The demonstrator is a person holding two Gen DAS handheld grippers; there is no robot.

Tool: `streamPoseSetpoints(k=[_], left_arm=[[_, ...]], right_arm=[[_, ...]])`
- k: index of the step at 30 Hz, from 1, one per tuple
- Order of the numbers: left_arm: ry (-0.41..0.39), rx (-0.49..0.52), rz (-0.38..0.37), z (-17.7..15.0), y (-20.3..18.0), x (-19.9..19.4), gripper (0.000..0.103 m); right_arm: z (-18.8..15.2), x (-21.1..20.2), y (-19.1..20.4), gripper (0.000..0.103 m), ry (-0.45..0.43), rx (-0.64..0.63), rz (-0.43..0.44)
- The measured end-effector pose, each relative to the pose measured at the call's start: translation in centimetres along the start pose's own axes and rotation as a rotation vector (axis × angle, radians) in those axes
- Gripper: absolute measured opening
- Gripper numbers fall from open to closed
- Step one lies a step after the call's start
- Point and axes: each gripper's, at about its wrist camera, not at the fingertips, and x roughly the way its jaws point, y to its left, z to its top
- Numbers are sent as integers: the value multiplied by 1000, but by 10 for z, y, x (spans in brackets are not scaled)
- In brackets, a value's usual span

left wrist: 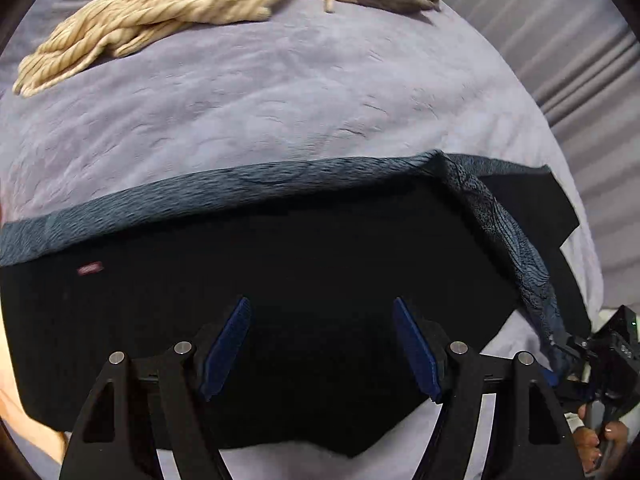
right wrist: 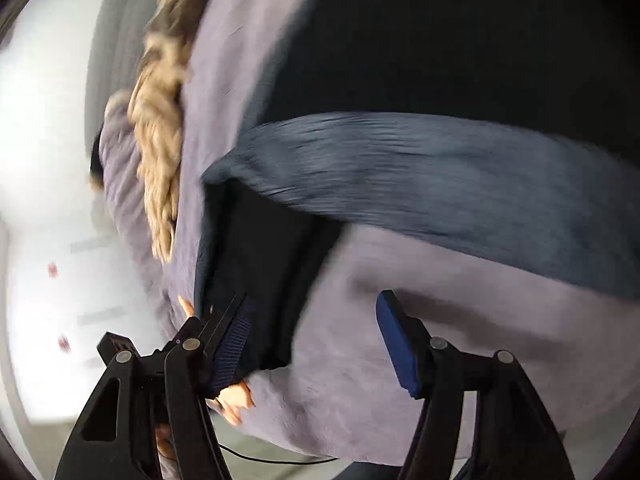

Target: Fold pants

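Pants [left wrist: 280,280], black with a grey-blue ribbed waistband [left wrist: 200,204], lie spread on the lilac bed cover [left wrist: 260,112], and in my left wrist view they fill the lower half, directly under my left gripper [left wrist: 322,344]. Its blue pads [left wrist: 228,348] stand wide apart above the black cloth and hold nothing. The waistband runs from 9 o'clock to 2 o'clock just beyond the fingertips. At 4 o'clock a strip of the pants rises off the bed toward my right gripper [left wrist: 576,344], but from this side I cannot tell if it is pinched. In the right wrist view, which is blurred, the right gripper [right wrist: 316,340] has its jaws spread, and dark fabric lies against its left pad [right wrist: 232,348] at 8 o'clock. A beige knitted garment [left wrist: 168,4] lies at 11 o'clock, well apart from the pants.
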Motion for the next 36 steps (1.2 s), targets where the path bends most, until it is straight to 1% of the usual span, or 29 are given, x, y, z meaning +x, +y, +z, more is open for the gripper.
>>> streamPoseSetpoints(k=[2, 3, 4, 6, 8, 10, 11, 12, 13, 14, 15, 16, 17, 18, 19, 20, 21, 22, 24, 26, 27, 28, 30, 31, 32, 33, 34, 36], left_arm=[[26, 42, 78, 5, -22, 20, 74], [44, 40, 84, 6, -28, 28, 74], [60, 39, 84, 6, -30, 34, 74], [72, 61, 120, 6, -33, 38, 74], [78, 62, 140, 10, -35, 36, 74], [65, 51, 152, 21, -38, 31, 74], [51, 49, 160, 28, -41, 30, 74], [38, 49, 165, 35, -44, 29, 74], [23, 48, 169, 45, -50, 29, 74], [12, 47, 173, 52, -55, 31, 74], [3, 44, 179, 62, -60, 35, 74], [-2, 38, 187, 69, -64, 38, 74], [-7, 17, 203, 78, -65, 44, 74], [-4, -9, 213, 84, -63, 49, 74], [7, -47, 212, 88, -55, 51, 74], [14, -86, 197, 91, -51, 52, 74], [8, -109, 180, 93, -48, 49, 74], [-3, -116, 177, 92, -46, 44, 74], [-10, -107, 198, 88, -41, 35, 74], [4, -103, 213, 80, -35, 31, 74], [16, -102, 222, 75, -31, 30, 74], [26, -98, 232, 68, -25, 28, 74], [49, -81, 257, 54, -20, 30, 74], [75, -76, 273, 47, -19, 34, 74], [91, -75, 275, 40, -20, 35, 74], [99, -74, 266, 33, -20, 33, 74], [98, -69, 259, 27, -19, 30, 74], [111, -56, 231, 10, -20, 25, 74]], right_arm=[[10, -16, -31, 63, -57, 93, 39], [15, -24, -37, 60, -87, 117, 40], [22, -37, -36, 60, -129, 115, 27], [40, -64, -12, 60, -203, -7, -43], [63, -84, 23, 60, -243, -184, -134], [94, -91, 52, 60, -249, -316, -189], [115, -90, 69, 60, -245, -381, -212], [132, -86, 83, 61, -231, -424, -220], [157, -80, 99, 61, -206, -474, -226], [174, -74, 109, 61, -189, -494, -235], [191, -67, 118, 62, -158, -496, -235], [213, -59, 126, 62, -98, -469, -214], [226, -60, 127, 62, -69, -444, -183], [235, -60, 131, 62, -41, -415, -133], [240, -64, 132, 62, -28, -392, -87], [241, -73, 131, 62, -44, -379, -58], [238, -81, 128, 62, -60, -382, -63], [233, -89, 122, 62, -74, -381, -88], [224, -100, 98, 62, -106, -354, -151], [218, -102, 65, 62, -122, -318, -205], [218, -102, 52, 62, -119, -293, -210], [220, -97, 34, 62, -112, -247, -185], [228, -87, 18, 62, -133, -201, -133], [234, -81, 15, 57, -142, -190, -115], [241, -71, 11, 47, -146, -168, -96], [247, -62, 7, 8, -128, -132, -92], [249, -59, 8, 8, -119, -115, -89], [241, -72, 21, 7, -136, -184, -64]])
